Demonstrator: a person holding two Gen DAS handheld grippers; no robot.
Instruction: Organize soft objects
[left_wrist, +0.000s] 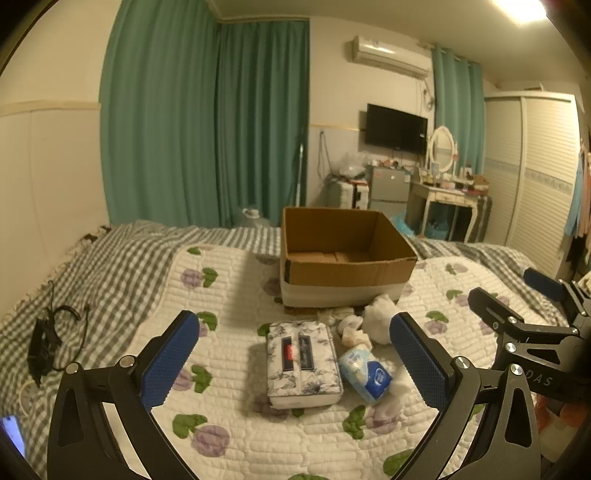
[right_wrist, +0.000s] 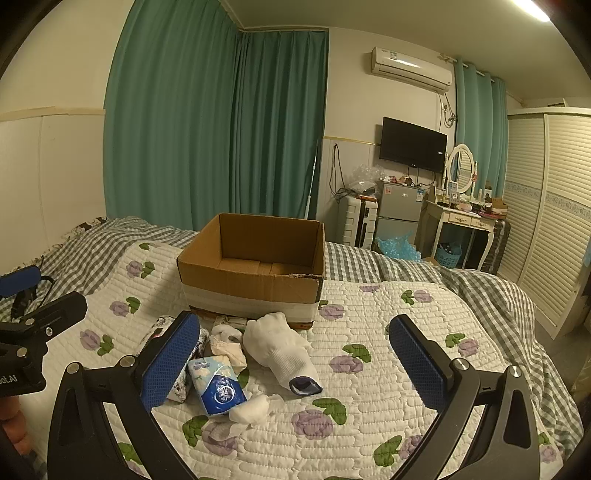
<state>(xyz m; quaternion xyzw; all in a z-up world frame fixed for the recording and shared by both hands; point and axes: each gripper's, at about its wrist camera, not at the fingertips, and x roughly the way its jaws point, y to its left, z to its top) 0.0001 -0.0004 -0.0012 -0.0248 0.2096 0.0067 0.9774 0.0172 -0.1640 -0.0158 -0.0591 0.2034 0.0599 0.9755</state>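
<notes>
On the bed's quilt (left_wrist: 229, 435) we see a cardboard box (left_wrist: 343, 258) standing open-topped, nothing visible inside. Just in front of it lies a small pile: a floral pouch (left_wrist: 303, 362), a blue tissue pack (left_wrist: 365, 373) touching its right side, a white sock (right_wrist: 277, 350) and crumpled cloths (right_wrist: 225, 339). Our left gripper (left_wrist: 295, 354) hovers above the pouch, jaws spread wide and holding nothing. Our right gripper (right_wrist: 295, 354) hangs over the sock, likewise spread and unloaded.

Green curtains (right_wrist: 218, 125) hang at the far wall; a television (right_wrist: 413, 144), a small fridge (right_wrist: 399, 206) and a wardrobe (right_wrist: 550, 206) stand right.
</notes>
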